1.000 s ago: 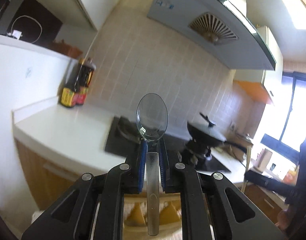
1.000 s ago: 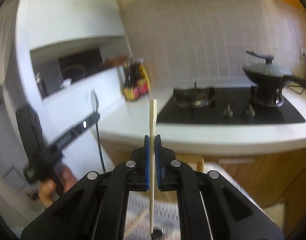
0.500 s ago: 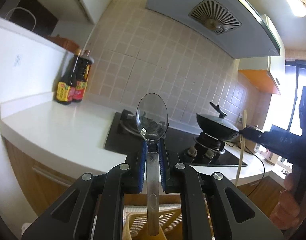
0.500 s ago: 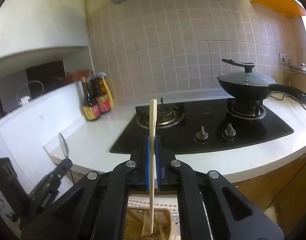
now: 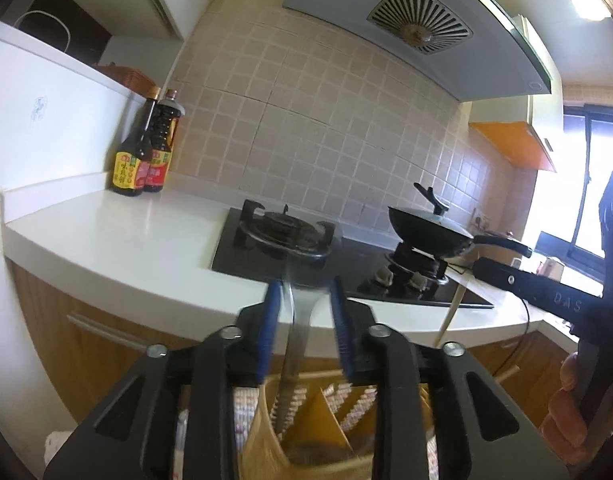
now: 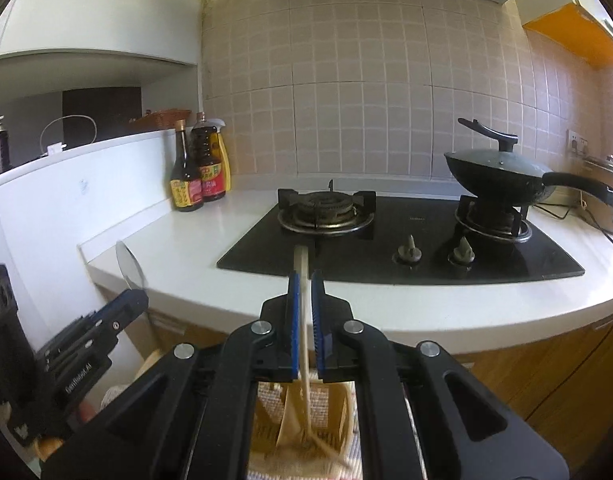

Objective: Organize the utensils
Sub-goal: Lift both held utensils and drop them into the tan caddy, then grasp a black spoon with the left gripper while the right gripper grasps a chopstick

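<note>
1. Left gripper (image 5: 304,312): jaws opening, blue pads standing clear on both sides of a metal spoon (image 5: 294,332) (blurred, apparently slipping downward) whose handle end reaches into the yellow utensil basket (image 5: 266,432) directly below.
2. Right gripper (image 6: 304,312): jaws just beginning to open, a narrow gap visible either side of a pale chopstick (image 6: 303,320); its lower end already sits inside the same basket (image 6: 342,408), beside another stick lying at a slant.
3. Setting: the basket sits on a patterned cloth (image 6: 266,392) below the white counter (image 5: 118,240), well apart from the gas hob (image 6: 386,240), the lidded pan (image 6: 502,176) and the sauce bottles (image 5: 140,152).
4. Judged step: both utensils are being released into the basket.
5. Risks:
   - The spoon, bowl end up and top-heavy, may tip against a basket divider or lean out over the rim.
   - The chopstick may catch on a pad if the right gripper lifts before the gap widens, dragging it back out.
   - Either gripper, held close above, could knock the light basket over.
</note>
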